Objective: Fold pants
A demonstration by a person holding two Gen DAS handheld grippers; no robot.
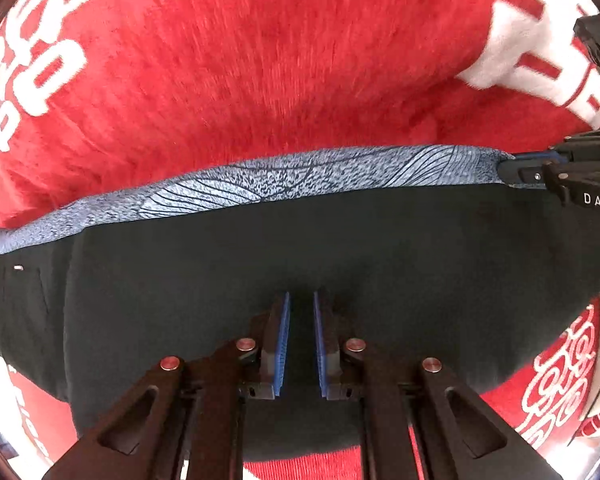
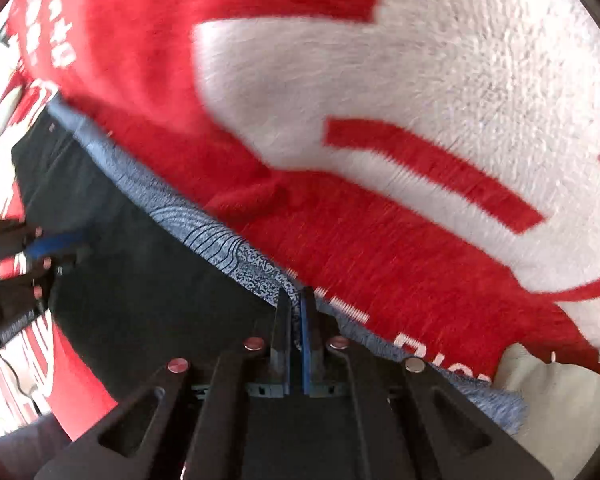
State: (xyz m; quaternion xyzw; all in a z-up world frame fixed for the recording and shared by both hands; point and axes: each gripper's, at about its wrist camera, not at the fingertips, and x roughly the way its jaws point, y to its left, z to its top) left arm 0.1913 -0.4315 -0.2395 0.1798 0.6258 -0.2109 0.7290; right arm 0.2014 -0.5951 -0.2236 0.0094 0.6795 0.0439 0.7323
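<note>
Black pants with a blue-grey patterned waistband lie on a red blanket. My left gripper sits over the black cloth below the waistband, its blue pads a small gap apart, with nothing clearly between them. My right gripper is shut on the waistband at its right end. It also shows in the left wrist view, pinching that end. The left gripper shows at the left edge of the right wrist view.
The red fleece blanket with white lettering covers the surface all around. A pale cushion-like surface shows at the lower right of the right wrist view.
</note>
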